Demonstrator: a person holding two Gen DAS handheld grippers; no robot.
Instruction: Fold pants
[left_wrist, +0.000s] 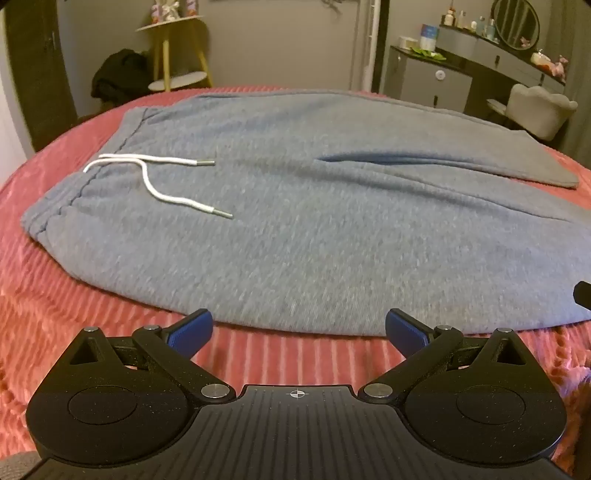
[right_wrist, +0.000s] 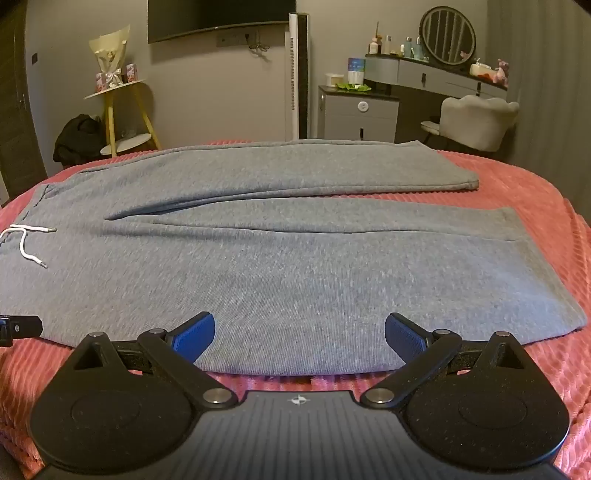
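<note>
Grey sweatpants (left_wrist: 295, 221) lie flat on a pink ribbed bedspread (left_wrist: 74, 314), waistband to the left with a white drawstring (left_wrist: 147, 173), legs running right. In the right wrist view the pants (right_wrist: 295, 258) show both legs, the hems at the right. My left gripper (left_wrist: 298, 330) hovers open at the near edge of the pants by the waist end, nothing between its blue pads. My right gripper (right_wrist: 299, 334) is open over the near leg's edge, with cloth below the pads but not pinched. Each gripper's tip shows at the other view's edge.
Past the bed stand a yellow-legged side table (right_wrist: 122, 110), a dark bag (right_wrist: 79, 136) on the floor, a grey dresser (right_wrist: 360, 114), a vanity with a round mirror (right_wrist: 447, 35) and a pale chair (right_wrist: 476, 120). The bedspread (right_wrist: 535, 206) extends right of the hems.
</note>
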